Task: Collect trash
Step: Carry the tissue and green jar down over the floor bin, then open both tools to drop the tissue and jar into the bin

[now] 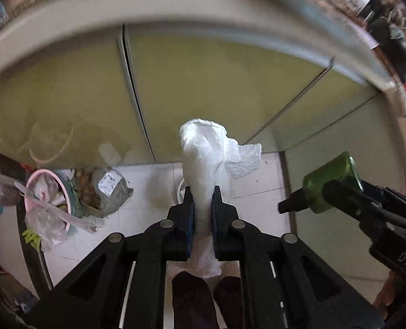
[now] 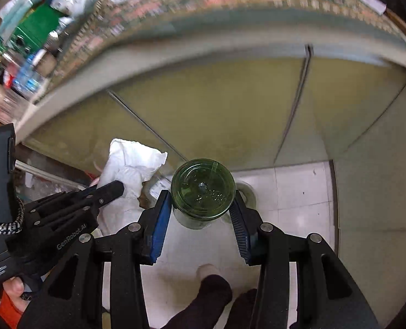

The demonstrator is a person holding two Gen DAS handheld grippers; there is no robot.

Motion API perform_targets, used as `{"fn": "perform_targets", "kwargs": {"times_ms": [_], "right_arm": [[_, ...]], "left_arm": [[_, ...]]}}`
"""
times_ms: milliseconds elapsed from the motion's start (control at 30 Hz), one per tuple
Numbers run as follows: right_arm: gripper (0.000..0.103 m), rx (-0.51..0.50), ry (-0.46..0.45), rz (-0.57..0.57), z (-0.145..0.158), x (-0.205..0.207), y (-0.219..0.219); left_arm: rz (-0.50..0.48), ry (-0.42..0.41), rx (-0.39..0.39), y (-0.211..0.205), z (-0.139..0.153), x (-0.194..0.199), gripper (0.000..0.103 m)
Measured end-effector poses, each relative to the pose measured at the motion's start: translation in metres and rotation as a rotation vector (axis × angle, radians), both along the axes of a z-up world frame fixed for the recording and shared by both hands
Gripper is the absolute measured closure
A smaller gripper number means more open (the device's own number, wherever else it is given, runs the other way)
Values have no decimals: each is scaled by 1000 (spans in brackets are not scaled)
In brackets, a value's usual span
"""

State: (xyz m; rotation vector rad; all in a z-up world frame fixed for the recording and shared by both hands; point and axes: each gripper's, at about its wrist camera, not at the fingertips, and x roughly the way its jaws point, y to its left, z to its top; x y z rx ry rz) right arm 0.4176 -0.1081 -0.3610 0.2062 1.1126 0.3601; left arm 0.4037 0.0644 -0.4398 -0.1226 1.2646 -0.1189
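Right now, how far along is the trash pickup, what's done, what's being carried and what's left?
Done: both pickups look made. In hand: the left gripper is shut on a crumpled white tissue, and the right gripper clamps a green bottle. Left: neither is binned yet; the pink trash bin, already stuffed with bags, stands on the floor to the left.
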Motion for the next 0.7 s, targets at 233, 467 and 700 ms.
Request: {"fn": "perform_targets", "kwargs": {"times_ms": [233,467,700], "right_arm": [[63,-15,50,19,-104,31,-10],[63,-37,83,92,-214,64,-1],[63,-40,123,159,-274,75,10]], "left_arm": [[59,52,10,-4,-116,11,93],[147,98,-45,6,-222,22,93],[168,134,-70,6,-279,26,93]]}}
